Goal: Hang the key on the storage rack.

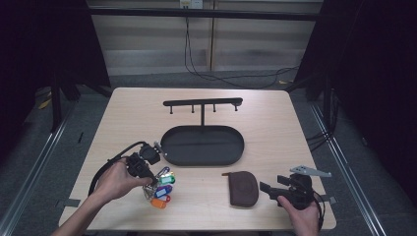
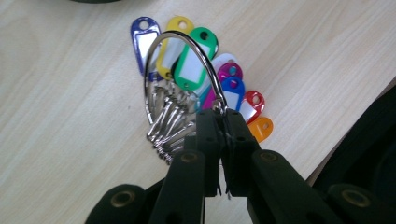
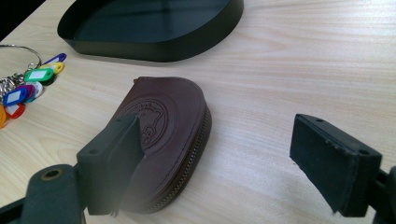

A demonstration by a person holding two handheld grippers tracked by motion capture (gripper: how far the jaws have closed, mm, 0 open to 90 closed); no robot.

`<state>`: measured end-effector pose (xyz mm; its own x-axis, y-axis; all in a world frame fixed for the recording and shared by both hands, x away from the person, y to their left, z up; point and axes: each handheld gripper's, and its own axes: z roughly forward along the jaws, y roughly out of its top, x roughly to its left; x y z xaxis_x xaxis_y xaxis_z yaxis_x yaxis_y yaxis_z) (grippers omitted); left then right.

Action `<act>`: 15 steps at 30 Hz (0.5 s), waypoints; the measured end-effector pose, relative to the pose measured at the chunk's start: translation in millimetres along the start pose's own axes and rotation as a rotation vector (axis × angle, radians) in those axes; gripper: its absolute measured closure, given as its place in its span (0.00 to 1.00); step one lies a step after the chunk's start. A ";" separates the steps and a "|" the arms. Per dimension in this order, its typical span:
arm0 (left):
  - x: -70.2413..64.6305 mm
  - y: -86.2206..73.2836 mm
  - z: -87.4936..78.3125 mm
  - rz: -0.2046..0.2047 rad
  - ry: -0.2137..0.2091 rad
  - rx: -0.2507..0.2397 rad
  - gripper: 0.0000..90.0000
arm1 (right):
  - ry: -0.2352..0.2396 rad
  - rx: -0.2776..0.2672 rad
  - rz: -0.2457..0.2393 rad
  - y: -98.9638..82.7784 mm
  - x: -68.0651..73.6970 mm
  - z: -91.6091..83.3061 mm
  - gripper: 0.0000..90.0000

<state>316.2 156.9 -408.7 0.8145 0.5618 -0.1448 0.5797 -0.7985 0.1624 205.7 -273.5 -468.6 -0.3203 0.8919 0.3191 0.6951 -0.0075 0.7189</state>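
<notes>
Overhead, I am holding the left gripper [image 1: 150, 178] over the keys [image 1: 161, 191] near the table's [image 1: 255, 113] front edge. Along its jaws, I am pinching the ring [image 2: 187, 60], jaws closed. Right gripper [image 3: 233, 163]: I am keeping the jaws wide, empty, beside the pouch [image 3: 163, 126].

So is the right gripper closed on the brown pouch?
No, the right gripper stands wide open, with the brown pouch lying on the table beyond its jaws, ungripped.

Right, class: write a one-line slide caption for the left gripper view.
Left hand-held gripper shut on the metal key ring, with keys and coloured tags fanned over the wooden table.
</notes>
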 end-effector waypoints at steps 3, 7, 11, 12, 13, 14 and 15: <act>2.9 0.5 -2.8 -0.005 0.002 0.003 0.97 | 0.000 -0.002 0.003 0.2 -0.4 -0.1 0.18; 4.5 1.4 -7.4 -0.031 0.022 -0.006 0.97 | -0.002 -0.003 0.002 0.0 0.1 -0.4 0.18; 4.6 0.8 -13.4 -0.021 0.035 -0.009 0.97 | -0.003 -0.001 0.001 0.1 -0.1 -0.2 0.18; 5.1 0.6 -14.6 -0.020 0.035 -0.011 0.97 | -0.004 -0.002 0.002 0.0 -0.1 -0.3 0.18; 5.8 0.8 -16.0 -0.012 0.036 -0.007 0.97 | -0.004 -0.002 0.002 -0.1 -0.2 -0.3 0.18; 5.7 1.1 -16.7 -0.011 0.039 -0.004 0.97 | -0.003 -0.002 0.003 0.0 -0.1 -0.5 0.18; 5.2 1.7 -17.3 -0.009 0.055 0.005 0.97 | -0.006 -0.003 0.004 0.1 -0.2 -0.6 0.18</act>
<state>321.9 162.1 -392.3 0.8096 0.5797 -0.0923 0.5867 -0.7945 0.1567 205.5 -273.9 -468.2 -0.3139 0.8946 0.3181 0.6945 -0.0121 0.7194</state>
